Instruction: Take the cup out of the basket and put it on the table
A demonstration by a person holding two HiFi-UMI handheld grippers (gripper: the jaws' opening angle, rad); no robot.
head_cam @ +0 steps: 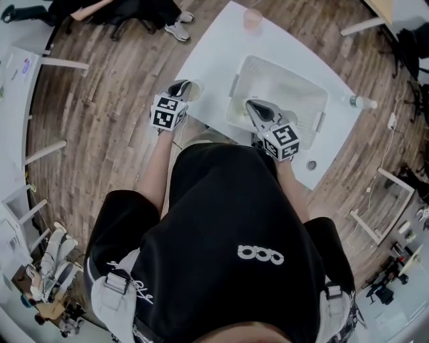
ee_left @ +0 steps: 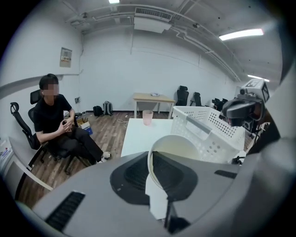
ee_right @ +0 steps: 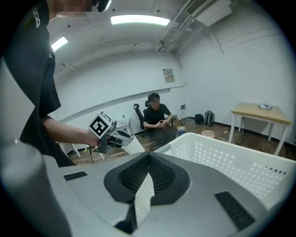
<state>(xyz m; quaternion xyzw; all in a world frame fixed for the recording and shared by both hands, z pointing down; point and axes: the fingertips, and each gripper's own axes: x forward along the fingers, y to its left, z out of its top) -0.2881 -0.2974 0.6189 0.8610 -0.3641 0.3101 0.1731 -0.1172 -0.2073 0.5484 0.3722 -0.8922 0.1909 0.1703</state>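
Observation:
A white cup (head_cam: 192,90) is pinched by its wall in my left gripper (head_cam: 181,88), which is shut on it, left of the basket over the table's near-left edge. From the left gripper view the cup (ee_left: 180,149) tilts, one jaw inside its mouth. The white perforated basket (head_cam: 315,94) stands on the white table (head_cam: 214,60). My right gripper (head_cam: 256,107) is shut on the basket's near rim, and a strip of perforated wall (ee_right: 144,196) shows between its jaws. The right gripper view shows the left gripper (ee_right: 112,136) with the cup (ee_right: 132,146).
A pink cup (head_cam: 253,20) stands at the table's far end. A bottle (head_cam: 362,102) lies by the right edge, and a small round thing (head_cam: 312,164) near the front. A person (ee_left: 55,125) sits on an office chair to the left. A wooden desk (ee_left: 153,97) stands behind.

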